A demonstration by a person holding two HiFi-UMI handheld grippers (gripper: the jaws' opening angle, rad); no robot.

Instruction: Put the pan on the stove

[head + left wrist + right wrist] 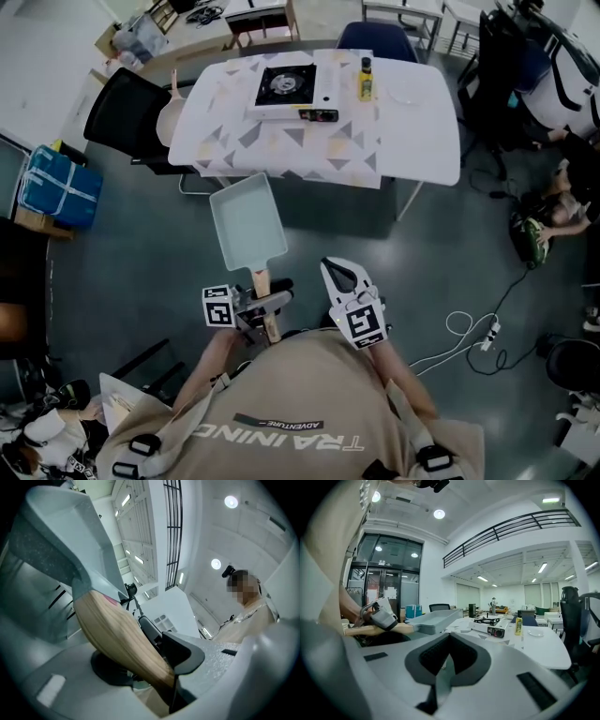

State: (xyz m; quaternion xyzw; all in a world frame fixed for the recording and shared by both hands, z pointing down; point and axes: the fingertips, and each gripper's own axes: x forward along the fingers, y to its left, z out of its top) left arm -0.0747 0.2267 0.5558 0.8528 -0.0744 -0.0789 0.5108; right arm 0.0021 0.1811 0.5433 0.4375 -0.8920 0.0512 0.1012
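My left claw [271,304] is clamped on the wooden handle [117,634] of the grey rectangular pan [246,223], pan held in the air over the floor, well short of the desk [422,131]. The stove [287,84] sits on the desk. My right claw [339,274] is closed with nothing in it

The person's left gripper [270,304] clamps the pan [246,225] by its wooden handle [261,279], jaws closed tight on the wood, carrying it out in front of the chest. The left forearm [210,354] angles inward behind the pan. The right gripper [341,274] hangs just right of the handle, clear of the pan, jaws pressed together on nothing, tips pointing forward. The right forearm [401,377] reaches forward behind it.
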